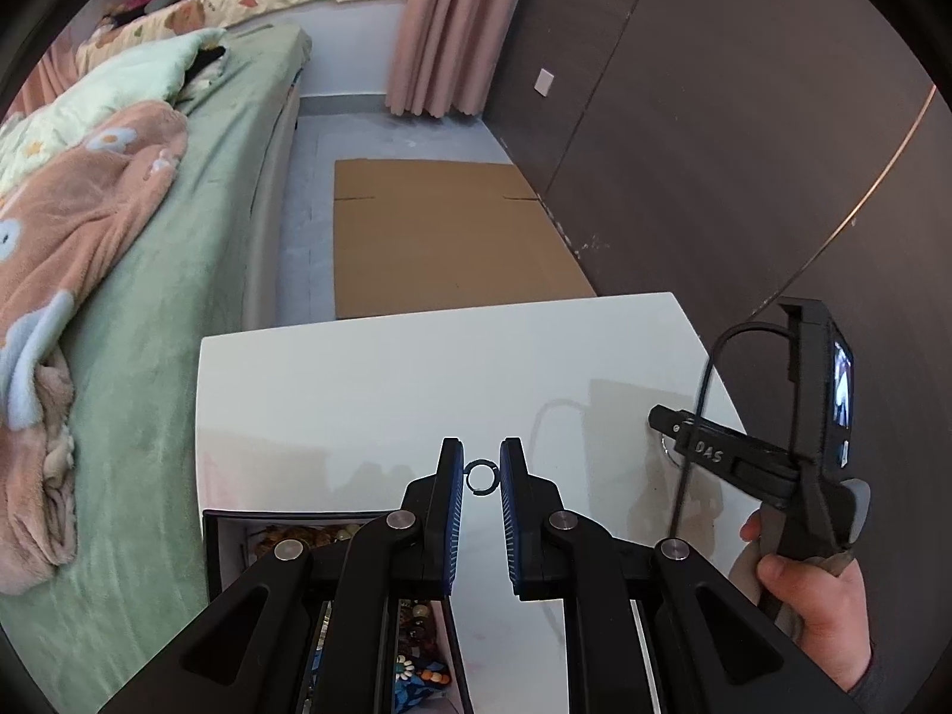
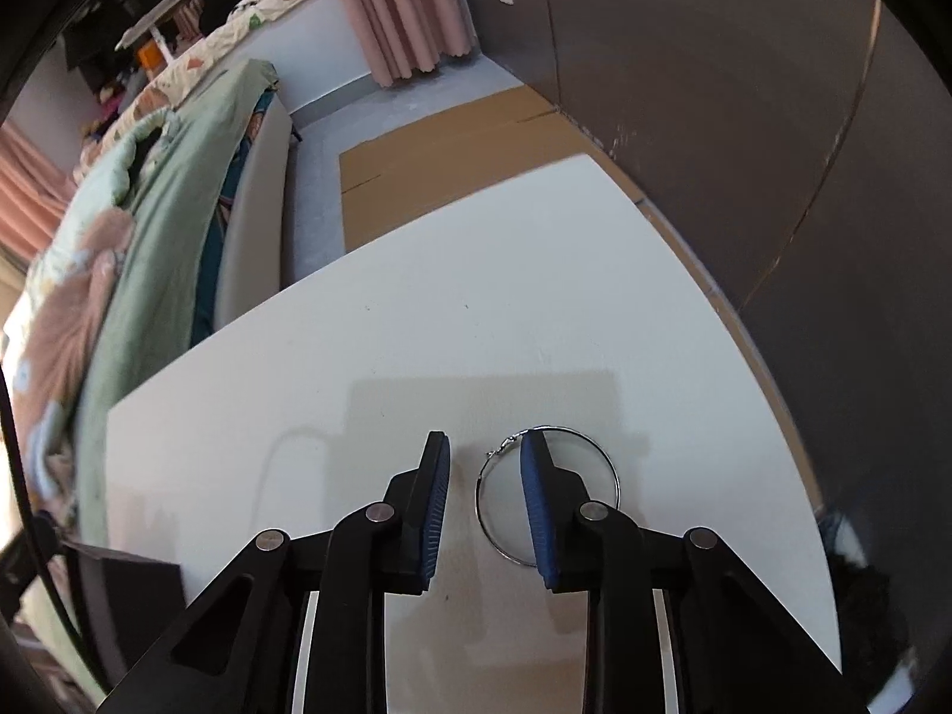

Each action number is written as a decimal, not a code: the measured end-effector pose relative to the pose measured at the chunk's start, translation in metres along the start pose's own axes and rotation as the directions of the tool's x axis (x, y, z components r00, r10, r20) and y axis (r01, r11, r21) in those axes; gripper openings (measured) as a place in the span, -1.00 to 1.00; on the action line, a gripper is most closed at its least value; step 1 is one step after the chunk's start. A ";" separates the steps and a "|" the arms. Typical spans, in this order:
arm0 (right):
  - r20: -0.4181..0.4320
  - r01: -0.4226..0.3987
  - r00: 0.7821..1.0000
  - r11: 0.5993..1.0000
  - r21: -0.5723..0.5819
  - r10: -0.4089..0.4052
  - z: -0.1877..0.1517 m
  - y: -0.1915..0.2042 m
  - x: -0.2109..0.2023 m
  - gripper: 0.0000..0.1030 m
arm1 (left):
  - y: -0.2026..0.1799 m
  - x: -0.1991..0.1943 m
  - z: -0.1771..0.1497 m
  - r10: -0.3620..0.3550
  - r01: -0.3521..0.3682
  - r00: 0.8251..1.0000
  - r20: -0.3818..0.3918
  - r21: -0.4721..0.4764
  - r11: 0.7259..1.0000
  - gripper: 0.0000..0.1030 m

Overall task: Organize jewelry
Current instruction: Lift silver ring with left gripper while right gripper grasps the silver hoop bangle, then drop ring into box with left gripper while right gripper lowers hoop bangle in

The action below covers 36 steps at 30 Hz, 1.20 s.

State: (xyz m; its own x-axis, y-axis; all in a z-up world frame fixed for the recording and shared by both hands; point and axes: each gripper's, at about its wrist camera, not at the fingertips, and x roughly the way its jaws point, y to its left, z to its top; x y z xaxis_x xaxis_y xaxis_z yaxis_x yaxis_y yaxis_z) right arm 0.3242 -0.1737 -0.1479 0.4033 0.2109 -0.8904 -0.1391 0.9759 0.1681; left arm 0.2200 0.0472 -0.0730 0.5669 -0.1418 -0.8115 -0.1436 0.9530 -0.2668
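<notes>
A small dark ring [image 1: 468, 478] sits pinched between the blue pads of my left gripper [image 1: 482, 446], held above the white table [image 1: 357, 387]. Below that gripper is an open jewelry box [image 1: 238, 535] with beads in its compartments. In the right wrist view a large thin silver hoop earring [image 2: 613, 470] lies flat on the table [image 2: 416, 327]. My right gripper [image 2: 487, 440] is low over it, with the right finger inside the hoop and the hoop's left wire in the gap between the pads, untouched. The left wrist view shows the right gripper [image 1: 657, 418] held by a hand [image 1: 815, 595].
A bed [image 1: 178, 327] with green sheet and pink blanket runs along the left of the table. Flat cardboard [image 1: 440, 232] lies on the floor beyond the table's far edge. A dark wall panel [image 1: 714, 149] stands to the right, pink curtains [image 1: 440, 30] at the back.
</notes>
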 end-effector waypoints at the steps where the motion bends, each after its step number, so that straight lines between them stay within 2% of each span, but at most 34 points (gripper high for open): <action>1: 0.001 0.021 1.000 1.000 -0.014 -0.021 -0.001 0.002 0.000 -0.54 | 0.000 0.000 0.000 0.000 0.000 1.000 -0.001 -0.002 1.000 -0.75; 3: 0.002 0.047 0.999 0.998 -0.046 -0.047 -0.002 0.006 0.000 -0.79 | 0.002 0.001 0.000 -0.002 0.002 1.000 -0.005 -0.009 1.000 -0.75; 5: 0.000 0.035 0.999 0.998 -0.044 -0.035 -0.003 0.003 -0.002 -0.92 | 0.003 0.001 0.001 -0.003 0.003 1.000 -0.004 -0.013 1.000 -0.75; 11: -0.001 -0.075 0.997 0.997 -0.001 0.075 -0.011 -0.011 -0.017 -0.94 | 0.008 -0.011 -0.001 -0.031 0.032 0.999 0.016 -0.036 0.999 -0.75; 15: 0.030 -0.171 0.985 0.985 0.030 0.170 -0.014 -0.016 -0.040 -0.94 | 0.012 -0.024 -0.004 -0.028 0.029 0.999 0.042 -0.040 0.999 -0.75; 18: 0.055 -0.213 0.976 0.977 0.025 0.211 -0.019 -0.013 -0.056 -0.94 | 0.017 -0.032 -0.009 -0.034 0.037 0.998 0.050 -0.050 0.998 -0.75; 28: 0.117 -0.300 0.945 0.952 -0.061 0.305 -0.031 0.019 -0.096 -0.94 | 0.030 -0.047 -0.024 0.012 -0.009 0.997 0.070 -0.050 0.999 -0.75; 34: 0.116 -0.352 0.924 0.929 -0.112 0.364 -0.039 0.038 -0.111 -0.94 | 0.040 -0.047 -0.033 0.009 -0.005 0.998 0.059 -0.073 0.997 -0.75; 36: 0.111 -0.372 0.916 0.919 -0.126 0.386 -0.043 0.045 -0.113 -0.94 | 0.044 -0.047 -0.035 -0.022 0.028 0.998 0.062 -0.093 0.995 -0.75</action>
State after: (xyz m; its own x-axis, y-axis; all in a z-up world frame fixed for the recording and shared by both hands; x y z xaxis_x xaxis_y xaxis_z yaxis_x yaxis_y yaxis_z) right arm 0.2334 -0.1564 -0.0581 0.4158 0.5761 -0.7037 -0.3922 0.8117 0.4327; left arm 0.1587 0.0866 -0.0647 0.6192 -0.1461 -0.7715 -0.2022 0.9197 -0.3364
